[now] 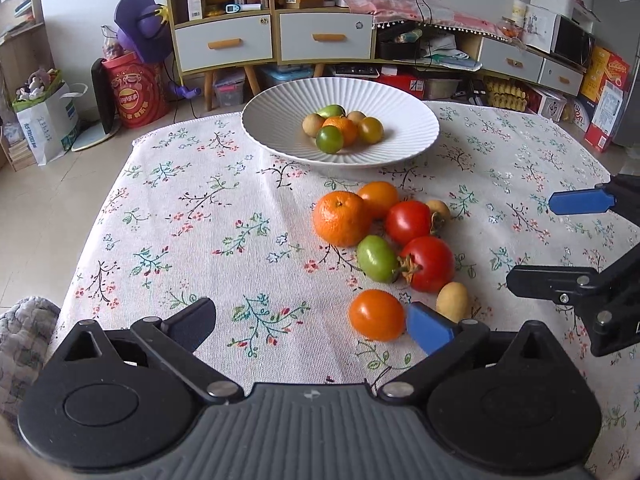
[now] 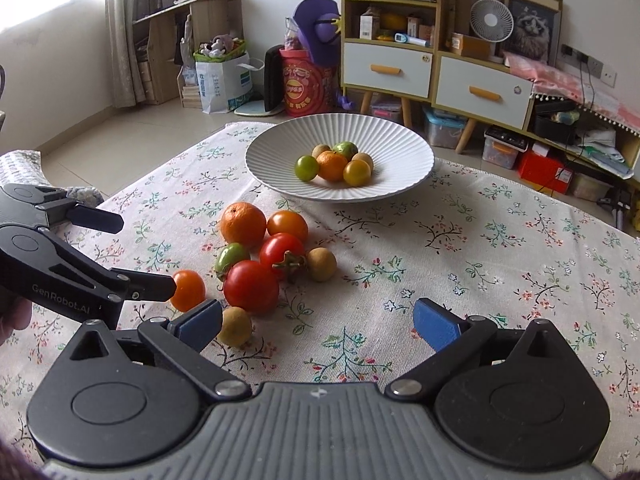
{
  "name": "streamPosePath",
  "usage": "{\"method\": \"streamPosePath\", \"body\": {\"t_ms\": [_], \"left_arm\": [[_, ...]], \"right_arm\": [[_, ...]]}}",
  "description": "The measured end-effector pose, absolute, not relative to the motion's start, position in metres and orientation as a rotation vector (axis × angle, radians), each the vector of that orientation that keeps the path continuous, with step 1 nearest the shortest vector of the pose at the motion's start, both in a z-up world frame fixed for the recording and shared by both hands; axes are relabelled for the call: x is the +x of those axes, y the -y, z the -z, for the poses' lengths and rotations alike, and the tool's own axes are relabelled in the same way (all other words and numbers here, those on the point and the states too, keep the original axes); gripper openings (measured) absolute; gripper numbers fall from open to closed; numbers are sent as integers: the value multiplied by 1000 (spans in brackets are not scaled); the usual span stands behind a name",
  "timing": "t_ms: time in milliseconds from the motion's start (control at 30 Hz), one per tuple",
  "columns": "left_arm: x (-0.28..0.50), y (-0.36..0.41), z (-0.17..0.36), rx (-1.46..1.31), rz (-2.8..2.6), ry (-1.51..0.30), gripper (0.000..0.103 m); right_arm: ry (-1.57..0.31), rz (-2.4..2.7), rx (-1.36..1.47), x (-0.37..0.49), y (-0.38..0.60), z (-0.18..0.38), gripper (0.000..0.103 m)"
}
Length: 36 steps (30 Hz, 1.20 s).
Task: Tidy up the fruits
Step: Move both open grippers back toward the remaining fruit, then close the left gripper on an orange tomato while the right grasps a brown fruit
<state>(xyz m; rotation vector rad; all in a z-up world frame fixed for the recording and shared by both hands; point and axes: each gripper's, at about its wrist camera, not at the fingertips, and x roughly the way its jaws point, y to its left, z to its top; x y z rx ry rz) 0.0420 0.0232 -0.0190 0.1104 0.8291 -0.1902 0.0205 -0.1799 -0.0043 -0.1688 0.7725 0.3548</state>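
Both claws stand wide open and empty above a desk spread with a floral tablecloth [image 1: 208, 216]; the left claw [image 1: 312, 320] has its blue pad just beside an orange tomato [image 1: 376, 314], while the right claw [image 2: 320, 322] has its left pad just beside a small tan fruit [image 2: 237, 326], nothing pressed between the pads of either; past the fingertips a loose cluster of fruit lies on the cloth: two red tomatoes [image 1: 428, 262] packed close together, a green tomato [image 1: 376, 258] against them, a mandarin [image 1: 340, 218] and a second orange tomato [image 1: 378, 198] behind, with another tan fruit [image 1: 438, 210] at the cluster's far edge; farther back, near the desk's far edge, a white ribbed plate [image 1: 280, 108] holds a small heap of fruit [image 1: 342, 128], a mandarin among green and yellowish pieces; beyond the desk, a wooden cabinet [image 1: 276, 36] with pale drawers stands against the wall
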Motion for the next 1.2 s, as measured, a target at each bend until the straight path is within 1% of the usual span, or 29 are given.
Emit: {"method": "streamPosePath", "body": {"t_ms": [300,500,600,700,733,767,833,867,933,967,1000,1067,1133,1167,1200], "left_arm": [[42,-18,37,164,214,-856,94],[39,-12,42,171,270,-833,94],[39,-14,42,146,283,-836,92],[39,-16,41,124,293,-835,83],[39,-16,40,120,296,-832,77],[39,-16,39,118,302,-830,74],[41,-16,38,111,305,-827,63],[42,-15,37,107,303,-826,60],[43,-14,35,98,308,-828,48],[43,-12,35,98,308,-827,45],[43,-11,34,104,308,-827,39],[42,-10,34,118,312,-824,35],[42,-8,34,126,320,-822,27],[41,-7,34,130,323,-821,25],[41,-7,33,134,323,-821,23]], "right_arm": [[-833,-352,-213,20,177,24,101],[-878,-365,-253,16,172,32,101],[-884,-377,-268,13,170,34,101],[-885,-383,-271,12,169,34,101],[-887,-385,-267,12,169,34,101],[-888,-389,-265,12,168,34,100],[-884,-397,-263,11,166,34,99],[-883,-403,-265,11,164,34,98],[-881,-407,-273,11,161,35,96],[-879,-410,-277,11,159,34,95],[-877,-414,-280,11,157,34,93],[-874,-426,-286,11,154,33,89],[-874,-435,-286,11,151,32,83],[-875,-438,-285,12,149,32,81],[-874,-440,-284,12,148,32,78]]}}
